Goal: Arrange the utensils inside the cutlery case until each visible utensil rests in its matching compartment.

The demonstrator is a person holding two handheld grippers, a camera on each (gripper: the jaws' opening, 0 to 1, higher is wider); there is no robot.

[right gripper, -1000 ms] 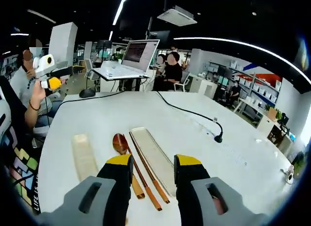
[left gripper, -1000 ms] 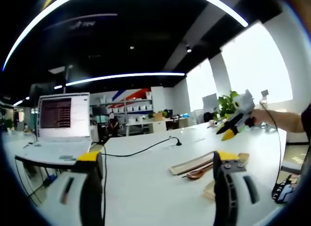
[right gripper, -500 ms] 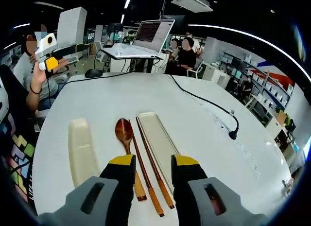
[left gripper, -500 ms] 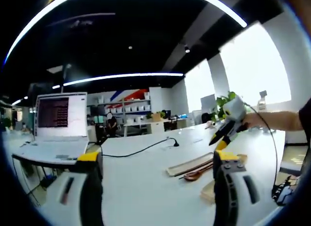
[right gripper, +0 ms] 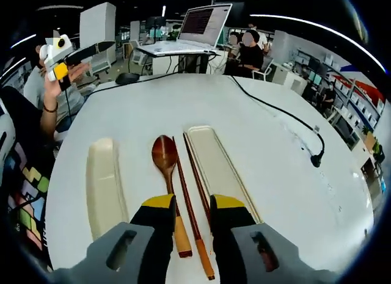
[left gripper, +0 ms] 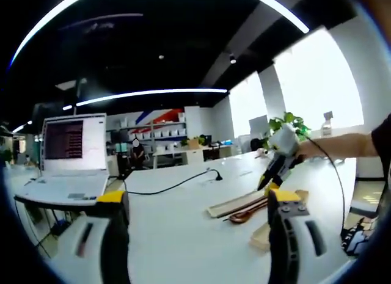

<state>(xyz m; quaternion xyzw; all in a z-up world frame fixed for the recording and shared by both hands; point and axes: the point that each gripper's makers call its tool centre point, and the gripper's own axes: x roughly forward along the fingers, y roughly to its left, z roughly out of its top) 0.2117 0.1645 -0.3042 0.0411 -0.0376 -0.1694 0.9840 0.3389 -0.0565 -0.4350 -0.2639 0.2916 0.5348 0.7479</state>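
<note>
- Your right gripper (right gripper: 186, 204), grey body w/ yellow-tipped black jaws, sits at bottom centre of the right gripper view; jaws stand a narrow gap apart, holding nothing.
- Between and just past those jaws: a dark brown wooden spoon (right gripper: 167, 174), bowl toward frame centre, handle running down toward the left jaw.
- Just right of the spoon, a pair of reddish-brown wooden chopsticks (right gripper: 194, 201) lies lengthwise; the lower ends pass under the gap and beside the right jaw.
- Long cream rectangular cutlery case tray (right gripper: 217, 165) lies right of the chopsticks, alongside them; can't tell if they touch.
- Matching cream lid-like piece (right gripper: 102, 186) lies at lower left, well apart from the spoon.
- All rest on the round white table (right gripper: 263, 125); a black cable (right gripper: 278, 113) crosses its upper right.
- Your left gripper (left gripper: 195, 201) rises from the bottom of the left gripper view, jaws set wide apart, nothing between them; it also shows upper left in the right gripper view, held in your hand.
- In the left gripper view, the right gripper appears right of centre, tips pointing down at the utensils, spoon and case at centre right.
- Open white laptop (left gripper: 64, 156) at left.
</note>
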